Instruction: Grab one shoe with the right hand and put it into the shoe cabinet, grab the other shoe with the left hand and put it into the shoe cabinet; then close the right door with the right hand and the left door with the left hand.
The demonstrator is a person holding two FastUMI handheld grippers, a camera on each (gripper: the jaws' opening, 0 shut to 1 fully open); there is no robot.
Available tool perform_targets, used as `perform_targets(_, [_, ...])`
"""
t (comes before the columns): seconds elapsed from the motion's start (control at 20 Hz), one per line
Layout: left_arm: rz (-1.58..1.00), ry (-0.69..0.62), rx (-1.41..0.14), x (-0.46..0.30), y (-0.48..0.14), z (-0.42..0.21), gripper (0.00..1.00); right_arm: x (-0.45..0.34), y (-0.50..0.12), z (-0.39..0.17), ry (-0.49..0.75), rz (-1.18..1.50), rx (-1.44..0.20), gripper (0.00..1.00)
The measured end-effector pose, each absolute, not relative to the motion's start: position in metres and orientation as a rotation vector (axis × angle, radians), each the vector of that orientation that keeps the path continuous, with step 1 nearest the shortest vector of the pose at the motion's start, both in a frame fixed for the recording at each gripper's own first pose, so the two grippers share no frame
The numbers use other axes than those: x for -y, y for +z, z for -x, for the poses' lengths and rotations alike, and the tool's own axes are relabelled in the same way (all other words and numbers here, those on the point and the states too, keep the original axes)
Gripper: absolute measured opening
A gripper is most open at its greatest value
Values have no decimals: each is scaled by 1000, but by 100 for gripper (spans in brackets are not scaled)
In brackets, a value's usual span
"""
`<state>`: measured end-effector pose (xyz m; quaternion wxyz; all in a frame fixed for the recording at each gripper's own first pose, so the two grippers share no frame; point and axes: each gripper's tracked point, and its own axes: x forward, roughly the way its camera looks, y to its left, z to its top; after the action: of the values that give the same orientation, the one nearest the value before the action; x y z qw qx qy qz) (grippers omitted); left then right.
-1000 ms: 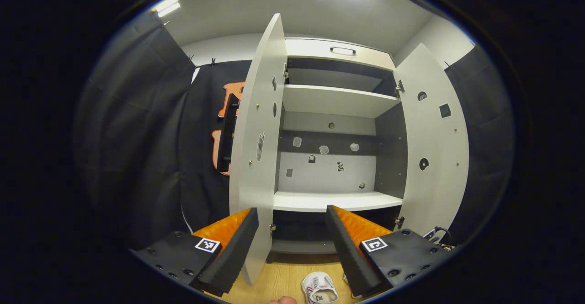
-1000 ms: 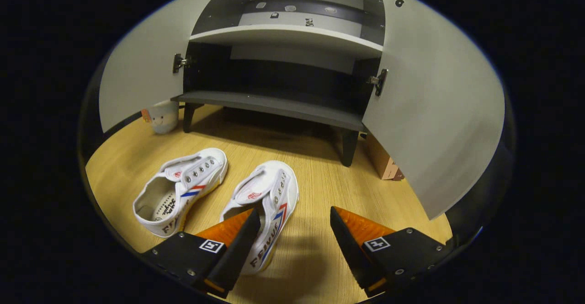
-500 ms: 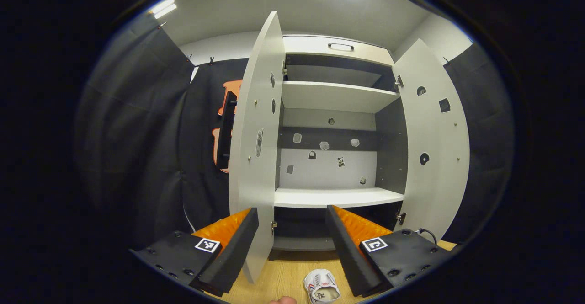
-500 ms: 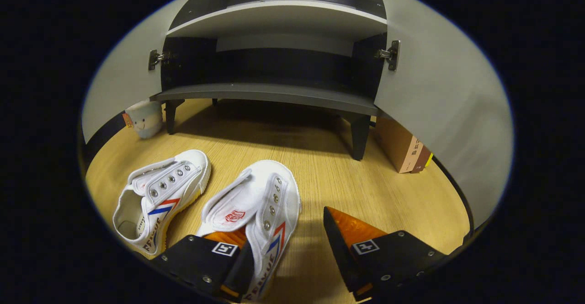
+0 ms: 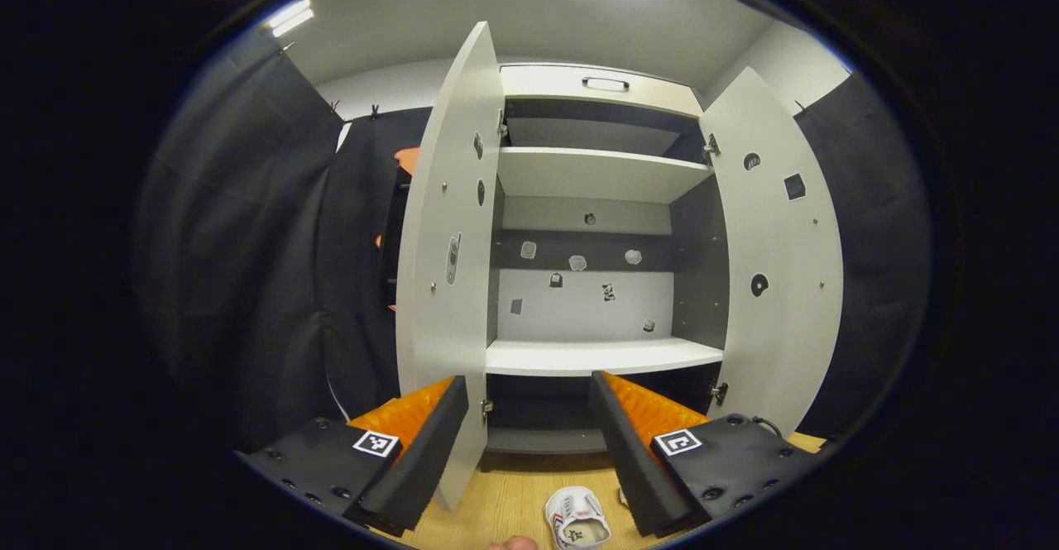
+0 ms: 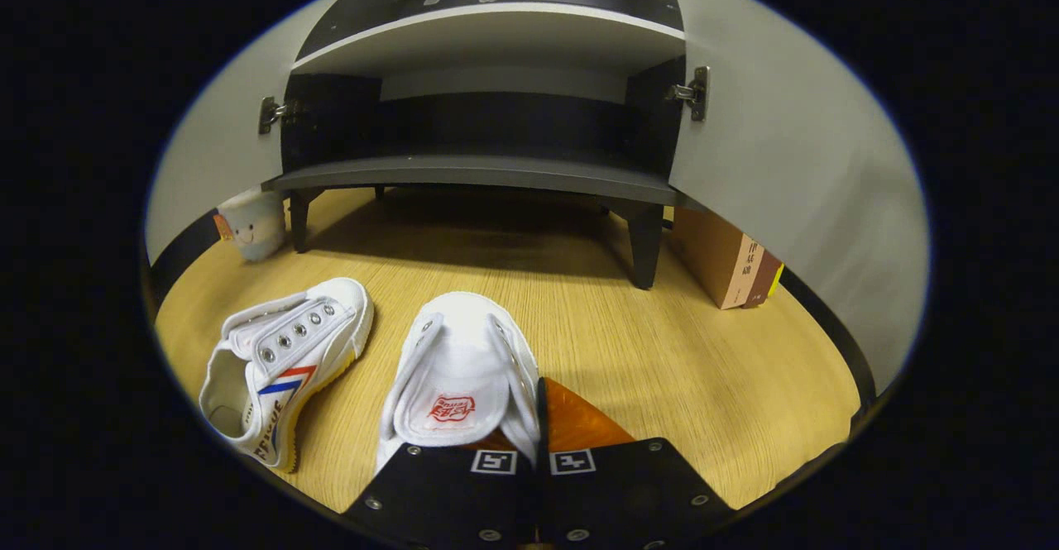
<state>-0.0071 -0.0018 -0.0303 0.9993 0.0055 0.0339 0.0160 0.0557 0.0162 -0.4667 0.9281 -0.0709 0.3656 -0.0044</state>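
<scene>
Right gripper (image 6: 536, 418): jaws clamped on side wall of the near white sneaker (image 6: 459, 376), sneaker on the wooden floor (image 6: 662, 351). Second sneaker (image 6: 281, 364) at 9 o'clock of it, untouched. Left gripper (image 5: 528, 418): jaws wide open, empty, facing the shoe cabinet (image 5: 596, 356). Both doors open, shelves bare. Progress: first grasp only; both placements and both door closings left.

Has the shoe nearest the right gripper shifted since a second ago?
Yes. The nearer shoe has swung its toe from pointing right to straight at the cabinet; the right gripper is shut on its side wall.
</scene>
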Motion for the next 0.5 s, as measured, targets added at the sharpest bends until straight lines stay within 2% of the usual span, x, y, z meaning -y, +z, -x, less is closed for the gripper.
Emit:
perform_targets(0.05, [-8, 30, -67, 3, -30, 6, 94, -17, -458, -58, -16, 133, -726, 0])
perform_targets(0.15, [-1, 22, -66, 6, -31, 5, 96, -19, -431, -61, -10, 103, -675, 0])
perform_targets(0.5, [19, 9, -47, 8, -28, 1, 94, -28, -310, -71, -20, 40, -508, 0])
